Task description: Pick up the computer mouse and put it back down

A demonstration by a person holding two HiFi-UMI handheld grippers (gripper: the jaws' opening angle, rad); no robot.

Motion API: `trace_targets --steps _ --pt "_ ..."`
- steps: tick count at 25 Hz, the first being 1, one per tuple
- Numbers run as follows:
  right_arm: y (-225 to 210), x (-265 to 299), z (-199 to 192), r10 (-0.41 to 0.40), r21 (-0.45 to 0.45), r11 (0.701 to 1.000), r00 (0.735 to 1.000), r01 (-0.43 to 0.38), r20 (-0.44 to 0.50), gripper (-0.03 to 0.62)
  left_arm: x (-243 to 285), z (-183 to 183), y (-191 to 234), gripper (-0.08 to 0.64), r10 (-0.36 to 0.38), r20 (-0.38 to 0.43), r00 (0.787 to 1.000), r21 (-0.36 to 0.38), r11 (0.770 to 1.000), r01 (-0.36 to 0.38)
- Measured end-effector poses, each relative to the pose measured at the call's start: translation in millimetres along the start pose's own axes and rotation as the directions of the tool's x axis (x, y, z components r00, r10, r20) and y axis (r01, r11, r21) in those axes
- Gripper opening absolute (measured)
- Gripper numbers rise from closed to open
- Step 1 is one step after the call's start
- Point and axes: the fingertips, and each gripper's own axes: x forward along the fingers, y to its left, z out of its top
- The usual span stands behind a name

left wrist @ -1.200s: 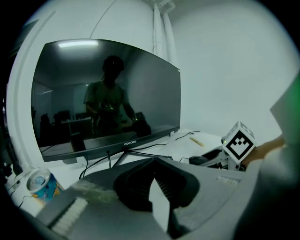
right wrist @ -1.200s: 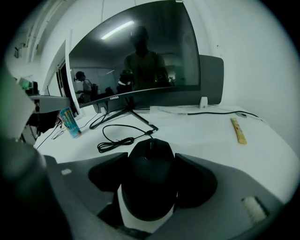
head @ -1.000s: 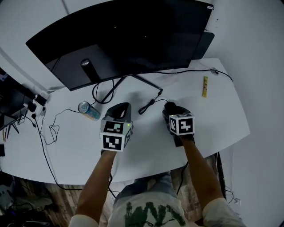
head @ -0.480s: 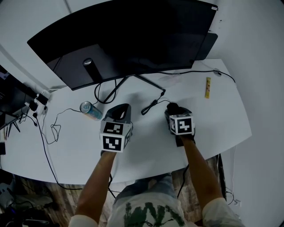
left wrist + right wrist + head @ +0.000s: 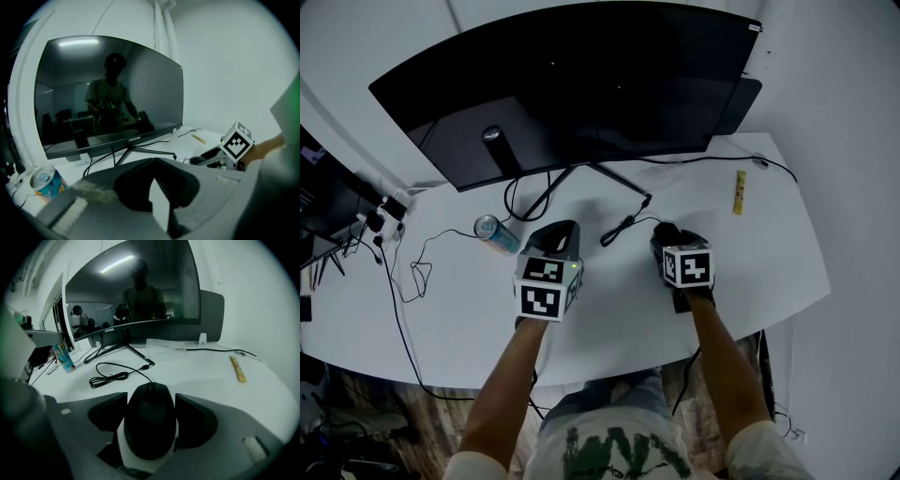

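Observation:
The black computer mouse (image 5: 150, 420) lies on the white desk (image 5: 750, 262) between the jaws of my right gripper (image 5: 151, 404). Both jaws press on its sides, and its cord runs off toward the monitor. In the head view the mouse (image 5: 664, 231) shows only as a dark shape under the front of the right gripper (image 5: 666, 236), right of the desk's middle. My left gripper (image 5: 558, 232) hovers over the desk's middle, left of the right one. Its jaws (image 5: 154, 173) are closed together with nothing in them.
A wide curved monitor (image 5: 572, 84) on a splayed foot fills the back of the desk. A drink can (image 5: 495, 234) lies on its side left of the left gripper. A coiled black cable (image 5: 623, 223) lies ahead of the mouse. A yellow stick (image 5: 737, 186) sits at the far right.
Both grippers have kept their places and the mouse stays between the right jaws. Only the head view has drifted a little.

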Motion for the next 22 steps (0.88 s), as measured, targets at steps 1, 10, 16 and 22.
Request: trace_targets --steps 1,10,16,22 --pt "0 -2 2 0.002 0.002 1.0 1.0 -0.002 0.003 0.319 -1 1 0 0.002 0.001 0.002 1.0 -0.001 1.0 -0.001" --pt "2 -32 36 0.042 0.005 0.999 0.997 -0.042 0.072 0.318 -9 26 -4 0.002 0.017 0.041 0.999 -0.007 1.0 -0.017" --pt "10 -60 75 0.083 -0.05 0.996 0.986 -0.076 0.147 0.259 -23 48 4 0.002 0.053 0.078 0.996 -0.019 0.998 -0.052" --pt "29 -92 113 0.162 -0.109 0.984 0.962 -0.141 0.219 0.202 -39 65 15 0.002 0.098 0.109 0.989 -0.036 0.995 -0.094"
